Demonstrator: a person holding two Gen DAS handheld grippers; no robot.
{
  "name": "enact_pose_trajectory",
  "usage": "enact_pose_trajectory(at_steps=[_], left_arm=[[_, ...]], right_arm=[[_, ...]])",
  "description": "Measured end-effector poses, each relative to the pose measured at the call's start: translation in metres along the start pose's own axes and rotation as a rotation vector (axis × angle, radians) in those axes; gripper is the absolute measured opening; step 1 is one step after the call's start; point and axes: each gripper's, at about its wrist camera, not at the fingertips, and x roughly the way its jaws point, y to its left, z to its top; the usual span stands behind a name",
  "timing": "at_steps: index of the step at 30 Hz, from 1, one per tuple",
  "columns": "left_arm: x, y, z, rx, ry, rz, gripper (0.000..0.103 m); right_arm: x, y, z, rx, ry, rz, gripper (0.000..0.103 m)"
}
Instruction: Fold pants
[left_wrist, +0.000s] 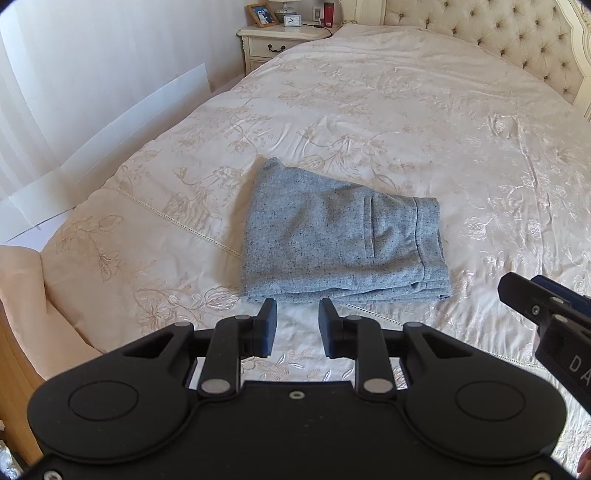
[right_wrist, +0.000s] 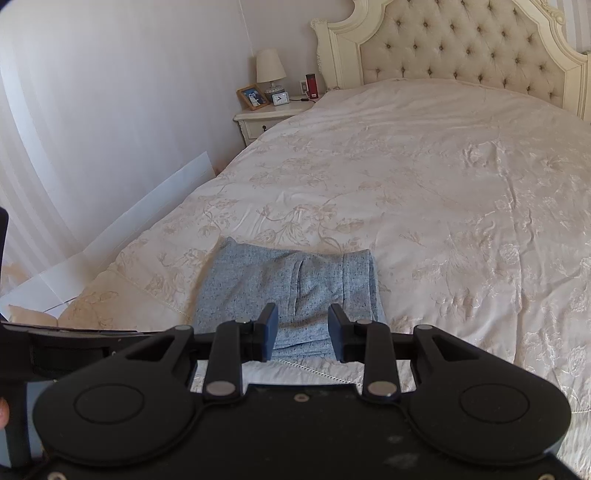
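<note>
Two black hand-held grippers, the left gripper (left_wrist: 297, 325) and the right gripper (right_wrist: 303, 330), hang spread apart, pinching nothing. Just ahead of them, the speckled grey knit pants (left_wrist: 332, 236) lie folded into a small flat bundle on the cream flowered bedspread (left_wrist: 424, 122). Folding looks done.

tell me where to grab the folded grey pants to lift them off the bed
Grip the grey pants along the near folded edge, coming in low from the bed's foot side. There the layers stack into one thick hem, so the jaws can catch all of them; the waistband side on the right shows loose ends.
</note>
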Motion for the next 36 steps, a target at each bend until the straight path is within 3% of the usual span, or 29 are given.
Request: enact_pose_trajectory(at_steps=[36], left_arm=[[0.020,0.020,0.002,0.036,0.046,-0.012,0.035]], right_arm=[[0.013,0.022,-0.011,-0.004,0.076,-0.032,0.033]])
